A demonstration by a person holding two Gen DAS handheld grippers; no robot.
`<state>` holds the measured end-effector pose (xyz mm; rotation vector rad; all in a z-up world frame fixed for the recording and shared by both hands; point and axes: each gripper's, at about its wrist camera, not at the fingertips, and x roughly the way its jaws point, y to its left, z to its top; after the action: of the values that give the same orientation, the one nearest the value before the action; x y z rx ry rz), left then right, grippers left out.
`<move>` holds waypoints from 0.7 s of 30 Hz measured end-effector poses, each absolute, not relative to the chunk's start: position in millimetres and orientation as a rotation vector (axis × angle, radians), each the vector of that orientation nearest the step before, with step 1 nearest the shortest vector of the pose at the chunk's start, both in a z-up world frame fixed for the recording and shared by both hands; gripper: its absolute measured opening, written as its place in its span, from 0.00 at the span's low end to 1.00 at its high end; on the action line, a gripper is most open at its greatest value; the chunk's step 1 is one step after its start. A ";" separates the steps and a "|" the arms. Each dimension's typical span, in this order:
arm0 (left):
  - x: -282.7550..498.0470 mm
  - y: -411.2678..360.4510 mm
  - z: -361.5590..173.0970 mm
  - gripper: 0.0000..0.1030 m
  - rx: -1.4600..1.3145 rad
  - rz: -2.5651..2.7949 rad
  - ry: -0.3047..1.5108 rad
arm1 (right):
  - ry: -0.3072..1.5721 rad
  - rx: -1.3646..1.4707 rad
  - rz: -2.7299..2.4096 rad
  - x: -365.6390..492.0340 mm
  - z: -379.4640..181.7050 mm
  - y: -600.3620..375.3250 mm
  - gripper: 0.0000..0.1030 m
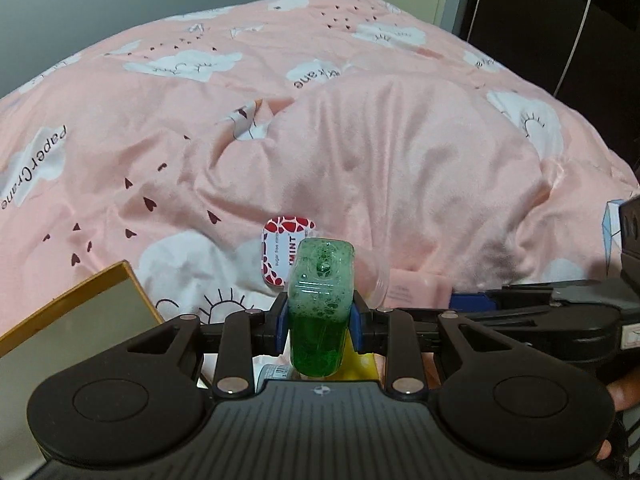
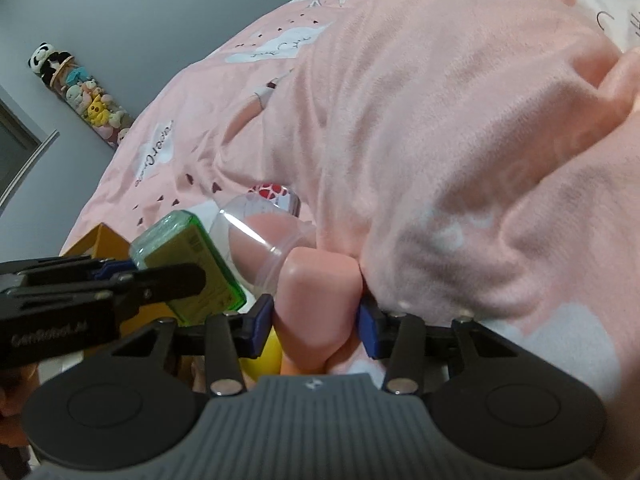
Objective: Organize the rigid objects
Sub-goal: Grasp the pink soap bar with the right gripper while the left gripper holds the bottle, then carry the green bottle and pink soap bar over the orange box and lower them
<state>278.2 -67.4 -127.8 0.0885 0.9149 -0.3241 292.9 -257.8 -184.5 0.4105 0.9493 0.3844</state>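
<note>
My left gripper (image 1: 319,314) is shut on a green bottle (image 1: 320,304) with foamy green liquid, held above the bed; it also shows in the right wrist view (image 2: 188,264). My right gripper (image 2: 316,320) is shut on a pink bottle (image 2: 316,304) with a clear cap (image 2: 256,240), pressed against the pink duvet. A red-and-white mint tin (image 1: 286,250) lies on the bedding just beyond the green bottle, and shows in the right wrist view (image 2: 276,194). A yellow object (image 2: 264,356) lies below the grippers.
A pink cloud-print duvet (image 1: 360,140) covers the bed, bulging at centre right. A gold-edged box (image 1: 72,320) sits at the left, also in the right wrist view (image 2: 100,244). Stuffed toys (image 2: 80,88) hang on the grey wall.
</note>
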 end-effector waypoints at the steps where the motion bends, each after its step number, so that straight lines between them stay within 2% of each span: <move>1: 275.5 -67.4 -124.8 0.32 0.093 -0.329 0.905 | 0.942 0.409 0.387 290.8 -181.8 -257.6 0.43; 11: 245.6 -57.7 -80.9 0.32 0.054 -0.326 0.820 | 0.784 0.275 0.447 262.9 -126.6 -247.8 0.43; 21: 204.3 -1.5 -24.8 0.32 -0.035 -0.248 0.757 | 0.671 0.262 0.569 243.8 -67.4 -223.4 0.43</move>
<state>204.3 -1.5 -24.8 -0.0351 0.7574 -0.2477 243.8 -223.4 -67.4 0.2622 0.6707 0.5693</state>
